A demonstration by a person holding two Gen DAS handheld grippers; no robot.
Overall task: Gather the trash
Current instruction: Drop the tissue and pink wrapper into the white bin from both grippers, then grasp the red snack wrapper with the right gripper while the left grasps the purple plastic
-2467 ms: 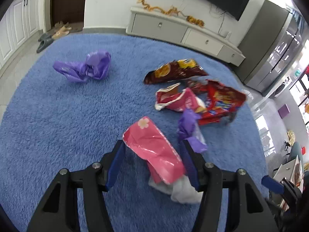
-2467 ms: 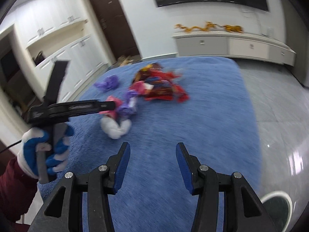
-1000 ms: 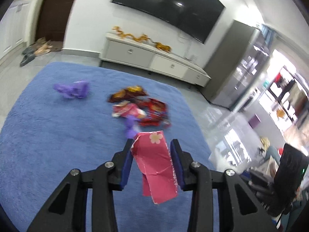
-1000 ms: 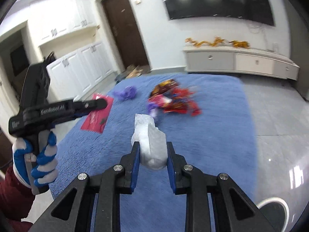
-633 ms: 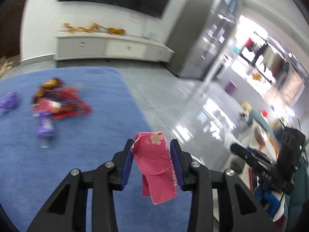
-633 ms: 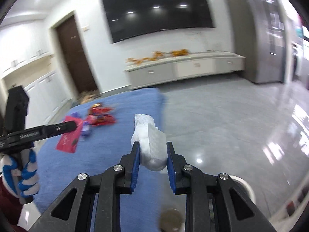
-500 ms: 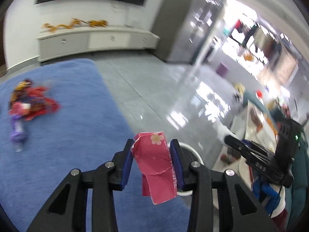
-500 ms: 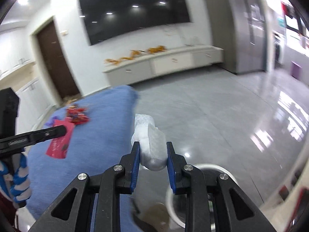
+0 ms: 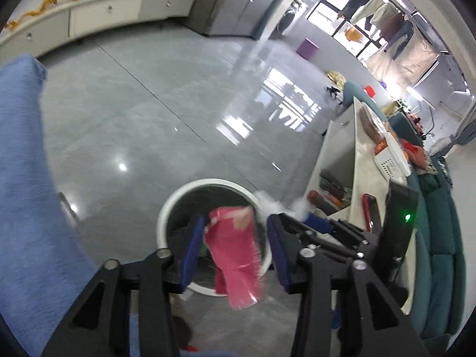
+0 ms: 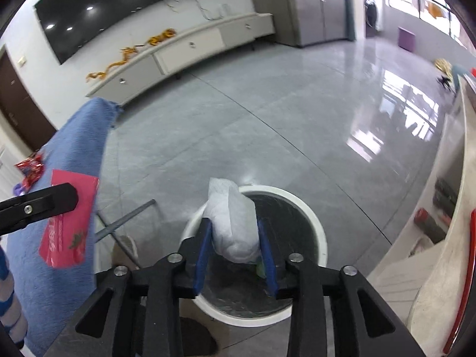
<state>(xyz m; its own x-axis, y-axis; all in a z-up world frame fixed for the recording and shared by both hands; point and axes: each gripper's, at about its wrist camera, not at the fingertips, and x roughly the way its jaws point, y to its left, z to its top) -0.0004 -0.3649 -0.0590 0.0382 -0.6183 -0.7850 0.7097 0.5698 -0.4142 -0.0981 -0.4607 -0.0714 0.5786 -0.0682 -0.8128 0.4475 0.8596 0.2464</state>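
My left gripper (image 9: 235,238) has its jaws apart, and the pink wrapper (image 9: 233,250) hangs blurred between them over the white round bin (image 9: 178,199); it touches only the left pad, if any. The wrapper (image 10: 70,223) and the left gripper also show at the left of the right wrist view. My right gripper (image 10: 235,238) is shut on a crumpled white tissue (image 10: 232,223) and holds it above the bin (image 10: 315,229). The bin has a dark liner and some trash inside.
The blue rug (image 9: 20,178) lies to the left with more wrappers (image 10: 31,166) on it. A white counter with shelves (image 9: 351,154) stands right of the bin. A grey metal bar (image 10: 125,217) lies by the rug edge. Grey tiled floor spreads beyond.
Both grippers swung from the rug to above the white bin. The left jaws have opened around the pink wrapper, which looks blurred and lower. The right still holds the tissue.
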